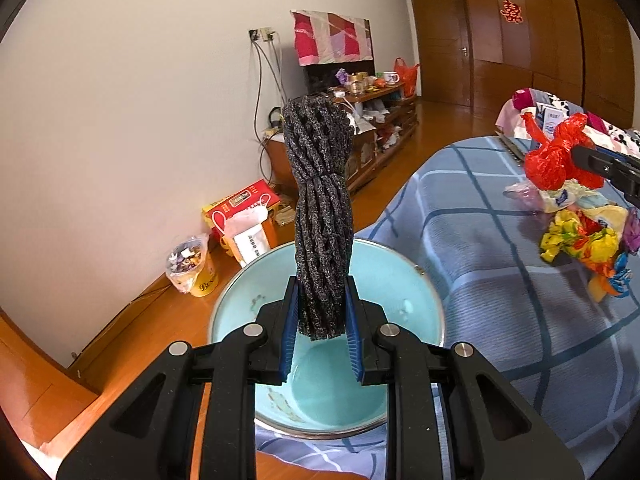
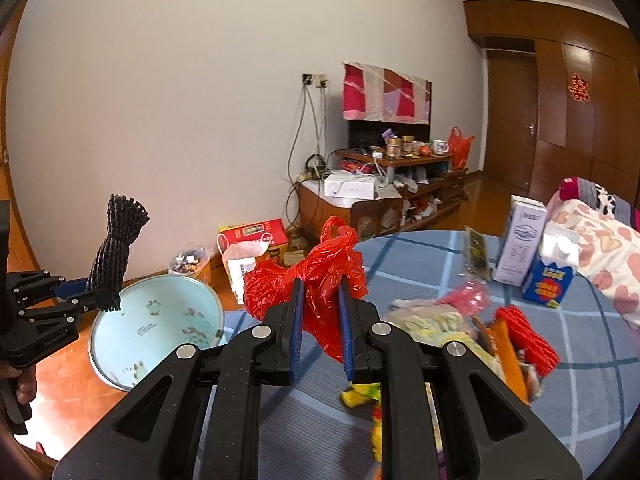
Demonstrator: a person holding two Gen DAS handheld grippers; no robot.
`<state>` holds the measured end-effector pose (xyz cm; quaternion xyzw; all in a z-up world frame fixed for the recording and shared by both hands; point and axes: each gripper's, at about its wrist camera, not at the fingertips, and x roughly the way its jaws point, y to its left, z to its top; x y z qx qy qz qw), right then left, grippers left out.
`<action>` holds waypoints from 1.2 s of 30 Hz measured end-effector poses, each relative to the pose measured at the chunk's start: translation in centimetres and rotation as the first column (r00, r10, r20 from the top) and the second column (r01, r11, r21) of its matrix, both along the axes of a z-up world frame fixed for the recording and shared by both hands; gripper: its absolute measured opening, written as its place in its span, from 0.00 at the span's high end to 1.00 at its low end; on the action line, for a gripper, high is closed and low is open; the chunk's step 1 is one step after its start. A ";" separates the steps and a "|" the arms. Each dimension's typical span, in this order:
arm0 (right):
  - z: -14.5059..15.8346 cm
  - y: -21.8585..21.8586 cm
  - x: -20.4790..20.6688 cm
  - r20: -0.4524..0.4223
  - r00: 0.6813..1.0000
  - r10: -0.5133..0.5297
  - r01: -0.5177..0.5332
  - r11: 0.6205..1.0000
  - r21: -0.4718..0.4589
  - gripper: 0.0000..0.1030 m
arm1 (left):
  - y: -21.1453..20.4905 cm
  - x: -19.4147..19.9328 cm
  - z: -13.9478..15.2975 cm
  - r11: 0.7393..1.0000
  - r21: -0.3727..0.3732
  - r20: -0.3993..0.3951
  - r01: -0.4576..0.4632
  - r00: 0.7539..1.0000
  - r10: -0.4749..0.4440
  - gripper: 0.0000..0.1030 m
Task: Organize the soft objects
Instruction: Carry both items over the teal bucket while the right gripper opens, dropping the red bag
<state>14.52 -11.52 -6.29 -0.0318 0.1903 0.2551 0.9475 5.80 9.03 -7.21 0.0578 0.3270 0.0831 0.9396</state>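
Observation:
My left gripper (image 1: 321, 300) is shut on a dark grey foam net sleeve (image 1: 320, 208), which stands upright between the blue pads above a light blue basin (image 1: 416, 284). In the right wrist view the same left gripper (image 2: 105, 300) holds the foam net sleeve (image 2: 116, 240) over the light blue basin (image 2: 160, 320) at the left edge of the bed. My right gripper (image 2: 320, 300) is shut on a crumpled red plastic bag (image 2: 312, 280). The left wrist view shows that red plastic bag (image 1: 556, 156) held high over the bed at the right.
A blue checked bedspread (image 1: 500, 280) carries a heap of colourful bags and wrappers (image 1: 588, 236). A white carton (image 2: 520, 240) and a blue box (image 2: 548, 284) stand at the bed's far side. Boxes and a snack tub (image 1: 196, 268) sit on the wooden floor by the wall.

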 end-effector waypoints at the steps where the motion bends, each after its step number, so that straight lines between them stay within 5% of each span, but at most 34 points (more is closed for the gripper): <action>1: -0.1 0.4 0.1 0.000 1.000 0.007 -0.007 1.000 -0.004 0.84 | 0.2 0.0 -0.1 1.000 0.004 -0.002 -0.007 1.000 0.007 0.79; 36: -2.0 9.8 1.5 -0.017 0.983 0.185 -0.186 0.979 -0.081 0.84 | 5.9 -0.3 -0.6 0.988 -0.012 -0.013 -0.156 0.988 0.156 0.79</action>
